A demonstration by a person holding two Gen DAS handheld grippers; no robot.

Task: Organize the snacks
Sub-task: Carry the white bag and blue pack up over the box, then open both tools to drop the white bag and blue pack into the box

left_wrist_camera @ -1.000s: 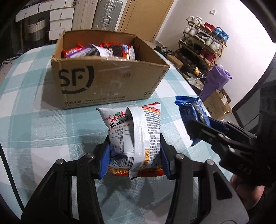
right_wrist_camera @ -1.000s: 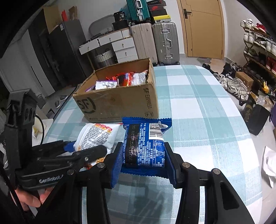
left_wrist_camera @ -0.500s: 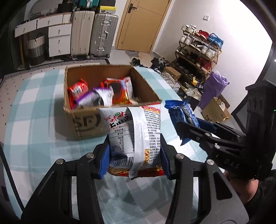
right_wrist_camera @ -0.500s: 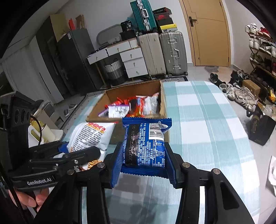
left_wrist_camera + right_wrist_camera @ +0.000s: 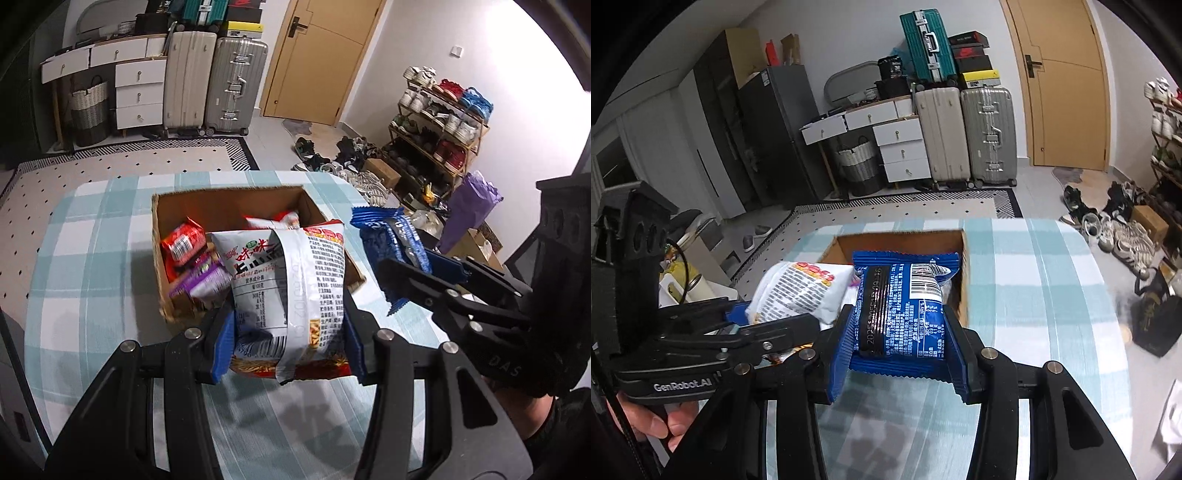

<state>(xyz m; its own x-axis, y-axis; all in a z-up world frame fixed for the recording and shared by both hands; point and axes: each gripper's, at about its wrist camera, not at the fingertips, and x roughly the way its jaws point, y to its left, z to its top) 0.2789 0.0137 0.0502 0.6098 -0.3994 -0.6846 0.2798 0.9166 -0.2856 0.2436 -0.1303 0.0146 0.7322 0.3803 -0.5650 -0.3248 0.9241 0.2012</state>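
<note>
My left gripper (image 5: 290,341) is shut on a white and red snack bag (image 5: 288,291), held up above the near edge of an open cardboard box (image 5: 229,201). Several snack packets (image 5: 183,245) lie inside the box. To its right, my right gripper (image 5: 899,360) is shut on a blue snack packet (image 5: 903,306), also raised near the box (image 5: 901,242). In the left wrist view the blue packet (image 5: 391,243) and right gripper (image 5: 413,280) hang beside the box's right side. In the right wrist view the white bag (image 5: 798,290) and left gripper (image 5: 753,325) sit at the left.
The box rests on a table with a teal and white checked cloth (image 5: 85,258). Beyond the table edge are suitcases (image 5: 236,85), a drawer unit (image 5: 138,96), a shoe rack (image 5: 439,125) and a door (image 5: 1067,81). A hand (image 5: 661,421) holds the left gripper's handle.
Both grippers have risen with their packets. The box now shows from above, with its inside in view, and sits lower and closer under the held packets.
</note>
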